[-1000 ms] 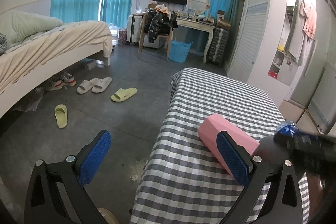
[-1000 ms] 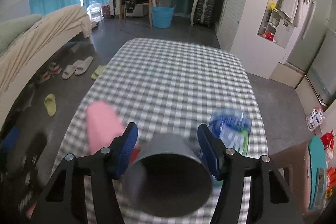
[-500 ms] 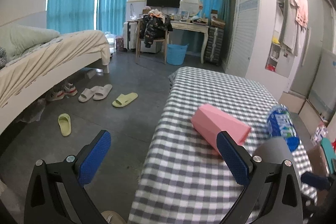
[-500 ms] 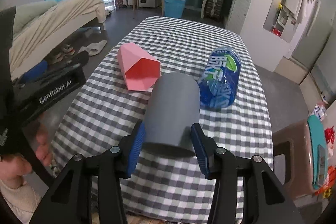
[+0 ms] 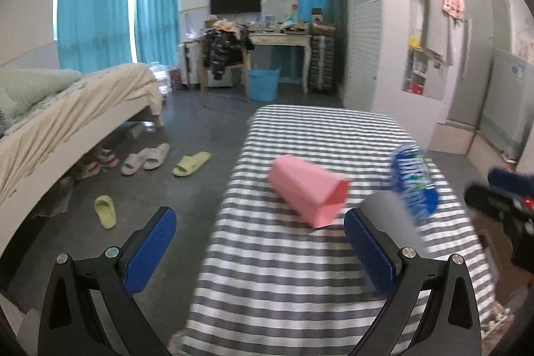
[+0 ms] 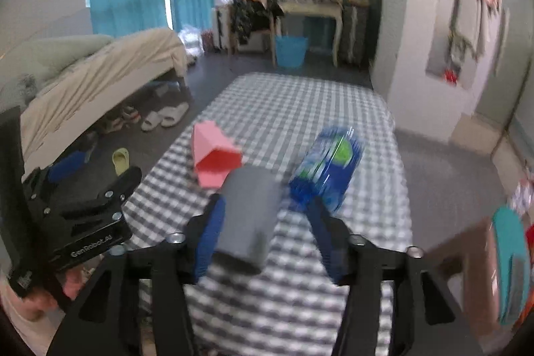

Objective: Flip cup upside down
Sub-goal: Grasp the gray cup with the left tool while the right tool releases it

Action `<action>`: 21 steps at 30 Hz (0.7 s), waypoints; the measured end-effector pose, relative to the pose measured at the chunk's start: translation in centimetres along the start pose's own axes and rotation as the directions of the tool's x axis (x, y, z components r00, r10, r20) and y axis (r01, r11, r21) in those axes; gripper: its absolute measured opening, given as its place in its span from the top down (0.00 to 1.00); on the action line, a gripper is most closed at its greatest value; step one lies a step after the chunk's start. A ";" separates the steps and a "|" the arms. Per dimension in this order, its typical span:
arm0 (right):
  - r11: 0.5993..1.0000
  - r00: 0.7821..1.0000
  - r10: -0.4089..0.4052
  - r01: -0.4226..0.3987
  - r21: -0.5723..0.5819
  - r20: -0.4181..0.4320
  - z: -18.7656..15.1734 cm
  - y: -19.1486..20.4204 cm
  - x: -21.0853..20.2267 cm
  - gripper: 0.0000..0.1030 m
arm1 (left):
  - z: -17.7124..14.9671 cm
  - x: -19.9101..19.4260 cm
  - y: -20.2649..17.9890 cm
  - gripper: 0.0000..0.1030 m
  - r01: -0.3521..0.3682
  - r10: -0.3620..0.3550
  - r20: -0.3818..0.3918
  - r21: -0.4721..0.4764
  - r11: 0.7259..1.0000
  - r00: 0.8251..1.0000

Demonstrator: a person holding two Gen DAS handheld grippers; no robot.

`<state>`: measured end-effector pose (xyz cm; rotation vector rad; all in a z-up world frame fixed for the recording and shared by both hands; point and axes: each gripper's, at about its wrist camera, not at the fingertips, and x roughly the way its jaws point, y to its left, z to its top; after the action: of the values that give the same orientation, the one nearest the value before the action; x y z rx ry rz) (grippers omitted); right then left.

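The grey cup (image 6: 248,216) is seen on the checked counter (image 6: 300,109), near its front edge, between the fingers of the right gripper (image 6: 267,232). The gripper's jaws are spread; the left pad appears to touch the cup wall, while a gap is seen at the right pad. Whether the cup stands or lies cannot be told through the blur.

A pink cup (image 6: 215,159) is laid on its side at 11 o'clock of the grey cup, its open mouth showing nothing inside. A blue bottle (image 6: 328,172) is laid at 1 o'clock, just beside. The counter's far half is left bare.

The left gripper (image 5: 263,251) is held wide open over the counter's left edge, gripping nothing, with floor (image 5: 187,196) beneath its left finger.
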<state>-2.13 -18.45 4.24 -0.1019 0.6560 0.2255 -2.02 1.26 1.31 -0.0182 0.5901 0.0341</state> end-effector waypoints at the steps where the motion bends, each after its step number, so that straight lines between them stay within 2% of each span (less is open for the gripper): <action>1: 1.000 1.000 -0.011 0.010 0.009 0.028 0.4 -0.8 -0.3 0.40 | 0.4 -0.2 -0.7 0.00 0.015 -0.015 -0.002 0.003 1.000 1.000; 2: 1.000 0.999 -0.009 0.008 0.015 0.043 0.7 -1.5 -0.5 0.38 | 0.8 -0.3 -1.3 0.00 0.024 -0.024 -0.004 0.003 1.000 1.000; 4: 1.000 0.997 0.019 -0.020 0.012 0.078 1.6 -2.9 -0.9 0.27 | 1.6 -0.5 -2.8 0.00 0.048 -0.048 -0.015 0.002 0.999 0.999; 6: 1.000 0.993 0.016 -0.015 -0.010 0.117 2.0 -3.8 -1.1 0.20 | 2.1 -0.3 -4.1 0.00 0.064 -0.063 -0.036 0.008 0.998 0.997; 9: 0.999 0.991 0.020 -0.025 0.033 0.133 1.3 -5.7 -0.4 0.18 | 2.3 0.5 -6.0 0.00 0.062 -0.058 -0.086 0.038 0.997 0.995; 12: 0.994 0.994 0.069 -0.076 0.073 0.090 0.4 -7.7 1.1 0.18 | 2.4 1.9 -8.0 0.00 0.056 -0.048 -0.138 0.054 0.997 0.989; 17: 0.994 0.999 0.047 -0.046 0.102 -0.009 -0.8 -9.8 3.7 0.18 | 1.7 4.2 -10.5 0.00 0.051 -0.032 -0.191 0.098 0.994 0.981; 21: 0.994 0.998 0.011 -0.003 0.110 -0.069 -1.5 -10.4 4.9 0.18 | 1.2 6.2 -11.1 0.01 0.059 -0.033 -0.248 0.098 0.993 0.968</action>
<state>3.23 -27.98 0.26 -0.0021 0.7366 0.1929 4.19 -9.67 -1.07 0.0665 0.8394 -0.0452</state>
